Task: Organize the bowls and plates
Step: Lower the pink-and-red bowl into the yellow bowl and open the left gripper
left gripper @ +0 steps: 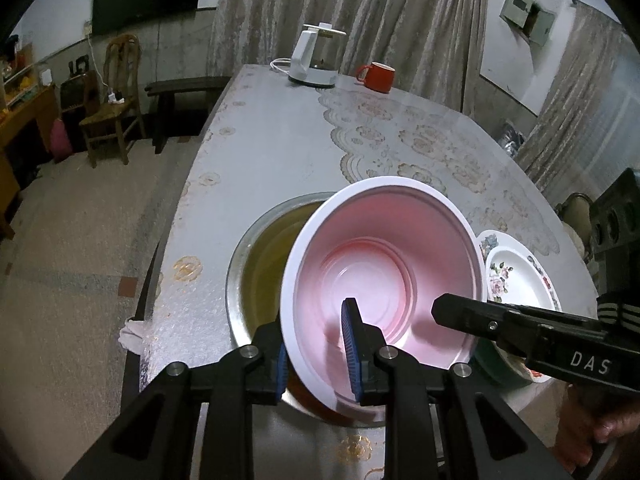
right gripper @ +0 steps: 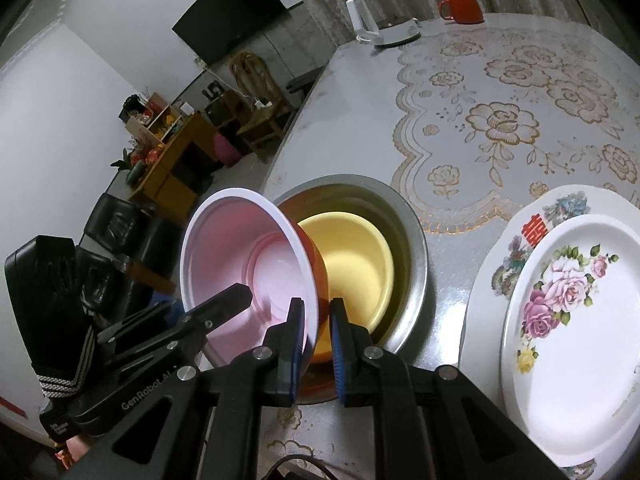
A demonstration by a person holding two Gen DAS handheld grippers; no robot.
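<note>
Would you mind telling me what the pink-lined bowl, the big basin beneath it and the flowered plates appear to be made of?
Pink-lined bowl: probably thin moulded plastic, matte, with stepped rings in its base and an orange outside. Basin: looks like metal, a dull silvery brushed rim. Flowered plates: glossy white with printed roses, so glazed ceramic or melamine; I cannot tell which. Both the left gripper and right gripper clamp the bowl's rim.

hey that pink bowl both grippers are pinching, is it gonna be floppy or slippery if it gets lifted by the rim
The pink bowl looks like thin moulded plastic, so it is probably light and its wall may flex. Its glossy inside suggests it could slip. It is tilted over the metal basin, with the left hand-held gripper and the right hand-held gripper each pinching its rim, which should steady it.
</note>
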